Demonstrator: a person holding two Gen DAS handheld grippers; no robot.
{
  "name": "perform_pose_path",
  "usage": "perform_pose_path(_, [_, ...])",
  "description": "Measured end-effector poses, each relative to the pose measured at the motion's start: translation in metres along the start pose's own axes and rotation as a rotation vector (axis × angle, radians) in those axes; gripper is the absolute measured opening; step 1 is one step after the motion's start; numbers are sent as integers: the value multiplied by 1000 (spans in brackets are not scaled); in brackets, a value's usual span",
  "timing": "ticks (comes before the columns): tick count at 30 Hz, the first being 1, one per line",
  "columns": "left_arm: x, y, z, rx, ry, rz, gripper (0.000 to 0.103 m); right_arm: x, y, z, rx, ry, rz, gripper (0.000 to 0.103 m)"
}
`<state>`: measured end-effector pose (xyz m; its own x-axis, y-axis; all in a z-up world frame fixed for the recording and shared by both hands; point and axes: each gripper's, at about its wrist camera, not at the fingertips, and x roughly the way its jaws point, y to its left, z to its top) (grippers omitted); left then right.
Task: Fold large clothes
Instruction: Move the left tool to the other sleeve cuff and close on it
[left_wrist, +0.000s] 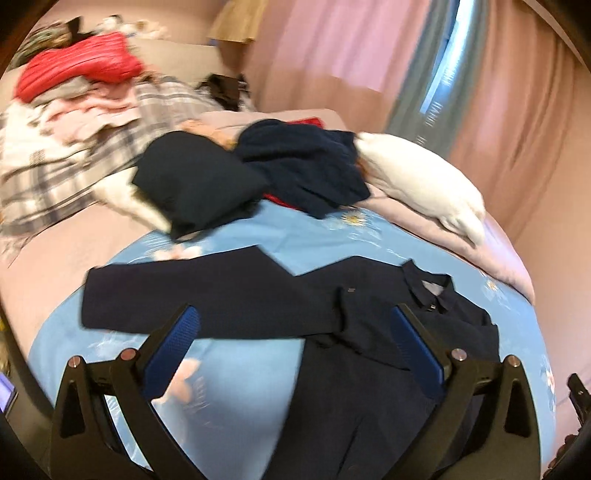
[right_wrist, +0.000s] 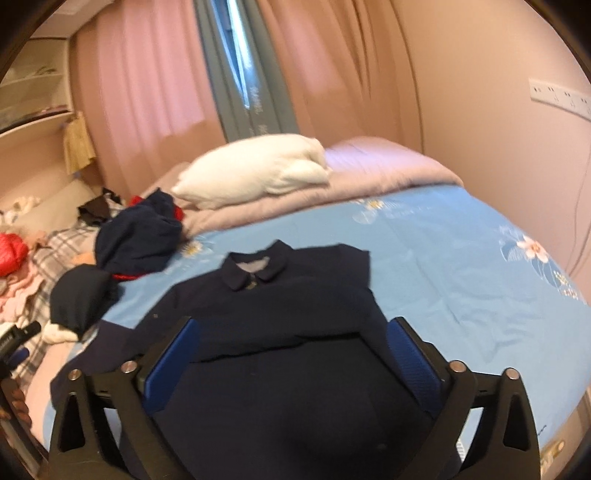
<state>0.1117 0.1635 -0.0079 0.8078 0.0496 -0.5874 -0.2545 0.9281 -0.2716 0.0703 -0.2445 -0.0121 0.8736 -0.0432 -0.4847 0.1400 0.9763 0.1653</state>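
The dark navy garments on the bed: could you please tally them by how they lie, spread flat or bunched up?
Spread flat: 1, the collared garment
Bunched up: 2, the folded bundle and the crumpled heap
Total: 3

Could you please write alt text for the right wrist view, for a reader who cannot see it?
A navy collared garment lies spread on a blue floral bedsheet, with the open right gripper above it, holding nothing. Behind lie a white pillow, a crumpled navy garment and pink curtains.
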Motion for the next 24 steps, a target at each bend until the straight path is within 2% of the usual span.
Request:
perform_pose_path(9, [-7,70,-25,-138,13,143,103,-10,40,-9,-94,-58,56,102])
perform_pose_path(14, [7,105,-39,-215,53,189,103,-3,60,-15,-133,-22,103,102])
perform_pose_path(19, [27,143,-52,-259,91,267,103,4,75,-22,-160,3,103,102])
perform_pose_path(24, [43,181,-62,-353,137,295,103,6,81,-29,-160,26,91,102])
